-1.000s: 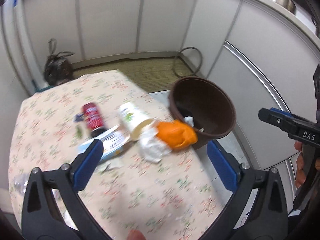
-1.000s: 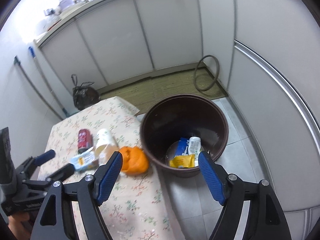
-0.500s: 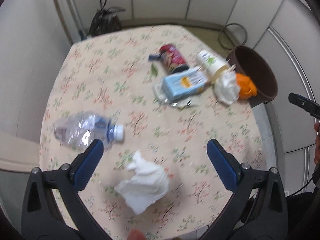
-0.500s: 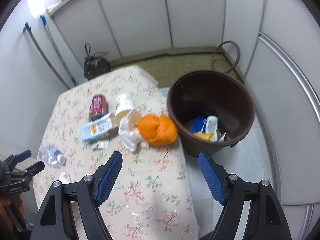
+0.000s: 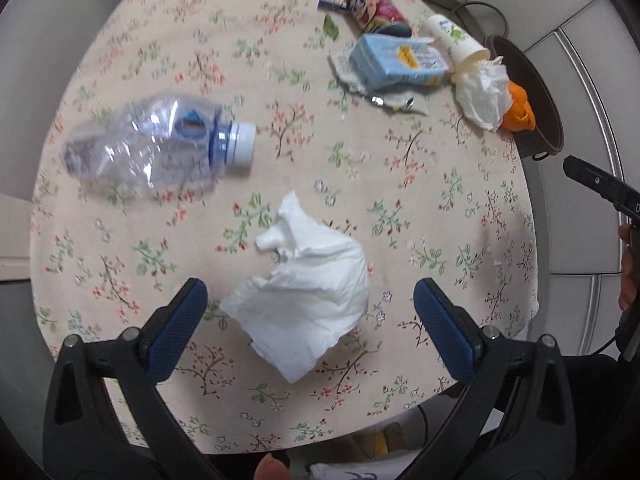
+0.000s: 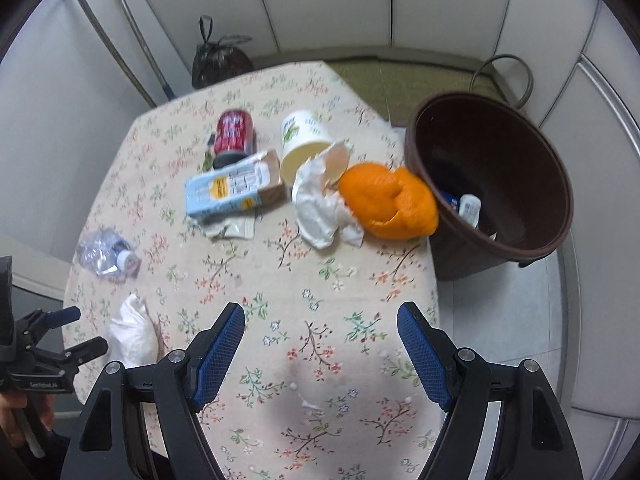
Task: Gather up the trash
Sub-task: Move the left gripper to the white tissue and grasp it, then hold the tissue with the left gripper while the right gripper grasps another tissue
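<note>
A crumpled white tissue (image 5: 304, 284) lies near the table's (image 5: 460, 208) front edge, its long axis running from far-left to near-right, peak pointing at the crushed bottle (image 5: 160, 148). The left gripper (image 5: 310, 312) hovers wide open astride it, gripping nothing. The right gripper (image 6: 322, 338) is spread wide, empty.

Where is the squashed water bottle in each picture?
Left wrist view: the water bottle lies at the left, on its side, white cap pointing right, above and left of the crumpled tissue.
Right wrist view: the same bottle looks small at the far left, near the table edge, above the tissue.
Shared landmark: the blue carton beside the red can.
</note>
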A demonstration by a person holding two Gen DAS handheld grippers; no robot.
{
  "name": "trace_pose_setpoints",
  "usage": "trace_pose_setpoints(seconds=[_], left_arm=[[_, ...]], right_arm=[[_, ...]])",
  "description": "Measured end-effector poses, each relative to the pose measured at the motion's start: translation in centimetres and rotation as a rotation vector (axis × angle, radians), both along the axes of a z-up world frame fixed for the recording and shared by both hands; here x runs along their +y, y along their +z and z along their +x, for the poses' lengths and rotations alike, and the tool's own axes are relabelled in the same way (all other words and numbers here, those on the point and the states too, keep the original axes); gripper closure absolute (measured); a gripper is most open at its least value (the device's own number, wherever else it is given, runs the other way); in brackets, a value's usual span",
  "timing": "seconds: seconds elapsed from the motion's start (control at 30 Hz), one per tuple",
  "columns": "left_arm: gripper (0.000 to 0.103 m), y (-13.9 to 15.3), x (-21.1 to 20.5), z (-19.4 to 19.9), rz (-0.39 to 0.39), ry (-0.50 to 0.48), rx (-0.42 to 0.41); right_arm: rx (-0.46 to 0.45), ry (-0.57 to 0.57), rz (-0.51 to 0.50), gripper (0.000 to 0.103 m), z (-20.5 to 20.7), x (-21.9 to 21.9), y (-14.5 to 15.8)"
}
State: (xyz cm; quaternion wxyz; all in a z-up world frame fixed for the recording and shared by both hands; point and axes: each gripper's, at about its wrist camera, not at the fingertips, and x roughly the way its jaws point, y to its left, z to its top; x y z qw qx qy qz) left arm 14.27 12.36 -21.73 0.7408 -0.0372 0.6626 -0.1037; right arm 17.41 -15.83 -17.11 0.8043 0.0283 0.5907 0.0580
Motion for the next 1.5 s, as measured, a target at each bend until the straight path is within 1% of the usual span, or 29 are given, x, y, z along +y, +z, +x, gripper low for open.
trace_pose_setpoints(seconds=[0.03, 0.1, 0.17, 0.2, 0.23, 0.3, 0.33, 0.37, 0.43, 0.47, 0.53, 0.6, 0.77, 0.87, 1.0, 1.13, 1.17, 1.23, 1.3, 1.37, 1.5], left_arm=[[0.001, -0.5, 0.2, 0.0, -0.011, 0.006, 0.017], [0.006, -1.3, 0.4, 0.1, -0.031, 0.010, 0.048], [0.017, -2.1, 0.6, 0.1, -0.052, 0.014, 0.076], [0.019, -2.5, 0.5, 0.1, -0.064, 0.014, 0.088], [0.024, -2.8, 0.4, 0.1, -0.076, 0.010, 0.098], [0.038, -3.4, 0.0, 0.1, -0.106, -0.010, 0.121], [0.055, -3.6, -0.1, 0.1, -0.110, -0.015, 0.125], [0.067, -3.7, -0.3, 0.2, -0.115, -0.020, 0.129], [0.074, -3.5, -0.6, 0.2, -0.137, -0.024, 0.117], [0.077, -3.2, -0.8, 0.2, -0.128, -0.027, 0.098], [0.079, -2.2, -1.1, 0.4, -0.119, -0.036, 0.049], [0.079, -0.8, -1.2, 0.7, -0.129, -0.034, -0.001], [0.079, 3.6, -1.5, 1.2, -0.120, -0.027, -0.169], [0.079, 5.5, -0.7, 1.8, -0.156, -0.011, -0.226], [0.079, 6.0, -1.5, 2.4, -0.185, 0.000, -0.248], [0.079, 5.9, -1.6, 2.8, -0.189, 0.000, -0.242], [0.079, 5.8, -1.7, 2.8, -0.188, -0.001, -0.239], [0.079, 5.7, -1.8, 2.9, -0.179, 0.002, -0.242], [0.079, 5.8, -1.7, 3.0, -0.159, 0.006, -0.254], [0.079, 6.0, -1.6, 3.0, -0.133, 0.009, -0.272], [0.079, 6.1, -1.5, 3.2, -0.112, 0.012, -0.284]], right_arm=[[0.005, 0.003, -0.005, 0.023, 0.1, 0.2, -0.2], [0.013, 0.008, -0.011, 0.023, 0.2, 0.7, -0.6], [0.019, 0.011, -0.012, 0.023, 0.4, 1.0, -0.7], [0.021, 0.011, -0.013, 0.023, 0.5, 1.1, -0.8], [0.023, 0.010, -0.014, 0.023, 0.6, 1.2, -0.9], [0.027, 0.008, -0.015, 0.023, 0.7, 1.2, -1.0], [0.029, 0.007, -0.015, 0.023, 0.8, 1.2, -1.0], [0.030, 0.005, -0.015, 0.023, 0.8, 1.2, -1.1], [0.033, 0.001, -0.015, 0.023, 1.0, 1.2, -1.2], [0.034, -0.001, -0.014, 0.023, 1.0, 1.1, -1.3], [0.035, -0.006, -0.016, 0.023, 1.2, 1.0, -1.3], [0.032, -0.013, -0.018, 0.023, 1.5, 0.7, -1.2], [0.012, -0.043, -0.008, 0.023, 2.6, -0.5, -0.6], [0.000, -0.066, 0.011, 0.023, 3.6, -1.2, -0.4], [-0.010, -0.070, 0.055, 0.023, 5.1, -1.2, -0.6], [-0.019, -0.048, 0.077, 0.023, 6.9, -0.1, -1.7], [-0.016, -0.045, 0.087, 0.025, 7.3, 0.2, -2.1], [-0.010, -0.031, 0.091, 0.030, 8.0, 0.9, -3.0], [-0.004, -0.014, 0.066, 0.039, 8.6, 1.5, -3.8], [-0.002, -0.003, 0.046, 0.045, 9.1, 2.0, -4.5], [0.011, 0.006, 0.032, 0.055, 9.8, 2.4, -6.1]])
